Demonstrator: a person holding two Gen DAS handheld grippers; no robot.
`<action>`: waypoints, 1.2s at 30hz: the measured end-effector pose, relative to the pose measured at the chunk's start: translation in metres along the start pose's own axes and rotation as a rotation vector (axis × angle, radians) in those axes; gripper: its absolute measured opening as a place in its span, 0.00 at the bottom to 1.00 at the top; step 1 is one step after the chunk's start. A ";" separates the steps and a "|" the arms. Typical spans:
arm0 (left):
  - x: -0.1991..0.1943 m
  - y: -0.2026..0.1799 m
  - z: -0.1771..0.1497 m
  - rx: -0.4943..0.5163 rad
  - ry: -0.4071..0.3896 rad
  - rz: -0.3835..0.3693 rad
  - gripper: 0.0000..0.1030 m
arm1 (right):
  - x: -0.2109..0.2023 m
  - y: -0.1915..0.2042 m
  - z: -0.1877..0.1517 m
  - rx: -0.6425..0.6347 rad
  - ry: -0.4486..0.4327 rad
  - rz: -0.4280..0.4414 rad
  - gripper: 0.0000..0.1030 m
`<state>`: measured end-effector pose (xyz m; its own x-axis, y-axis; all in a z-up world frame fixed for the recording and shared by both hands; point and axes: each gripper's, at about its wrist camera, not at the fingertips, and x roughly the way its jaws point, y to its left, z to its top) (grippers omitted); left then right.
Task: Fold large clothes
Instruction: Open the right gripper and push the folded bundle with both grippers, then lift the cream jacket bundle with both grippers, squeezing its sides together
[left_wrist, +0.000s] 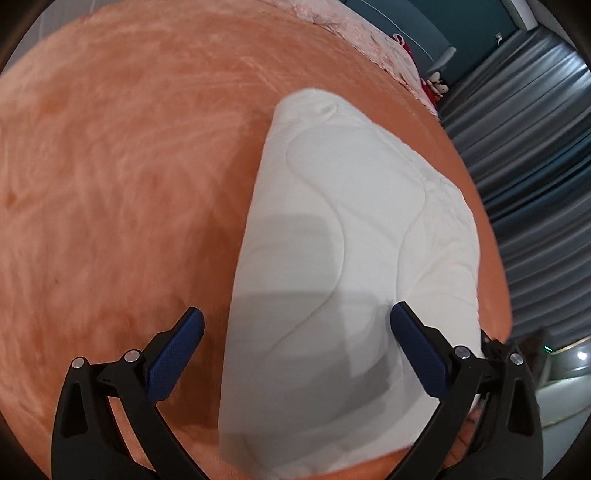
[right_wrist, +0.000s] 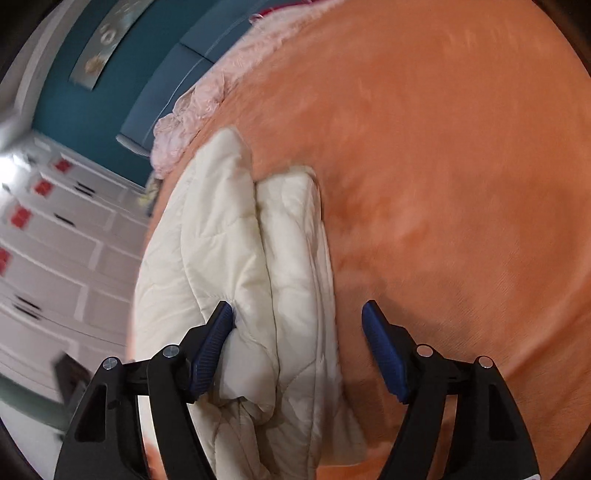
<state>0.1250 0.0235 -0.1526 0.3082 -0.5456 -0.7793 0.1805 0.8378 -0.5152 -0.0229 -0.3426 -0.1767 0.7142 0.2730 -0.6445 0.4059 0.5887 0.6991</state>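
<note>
A: Both grippers?
B: Left gripper (left_wrist: 296, 329) spread wide above white quilted garment (left_wrist: 354, 236), nothing pinched. Right gripper (right_wrist: 297, 320) spread too, garment between pads, not squeezed.
A: Garment where?
B: Folded on orange blanket (left_wrist: 110, 166), 1 o'clock of centre.

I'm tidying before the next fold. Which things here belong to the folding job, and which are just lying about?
For the job:
- white quilted garment, folded
- orange blanket beneath it
- left gripper
- right gripper

Lying about:
- pink lace fabric
- red and white items, too small to identify
</note>
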 end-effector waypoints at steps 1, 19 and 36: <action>0.001 0.004 -0.001 -0.012 0.012 -0.022 0.96 | 0.001 -0.002 0.000 0.015 0.008 0.018 0.69; 0.025 -0.020 0.007 0.028 0.060 -0.077 0.85 | 0.024 0.029 0.003 -0.066 0.068 0.021 0.34; -0.115 -0.123 0.040 0.368 -0.307 -0.129 0.63 | -0.105 0.186 0.057 -0.431 -0.310 -0.017 0.23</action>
<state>0.1046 -0.0159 0.0143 0.5128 -0.6612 -0.5476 0.5358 0.7449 -0.3977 0.0101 -0.3047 0.0382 0.8710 0.0618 -0.4874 0.1938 0.8683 0.4566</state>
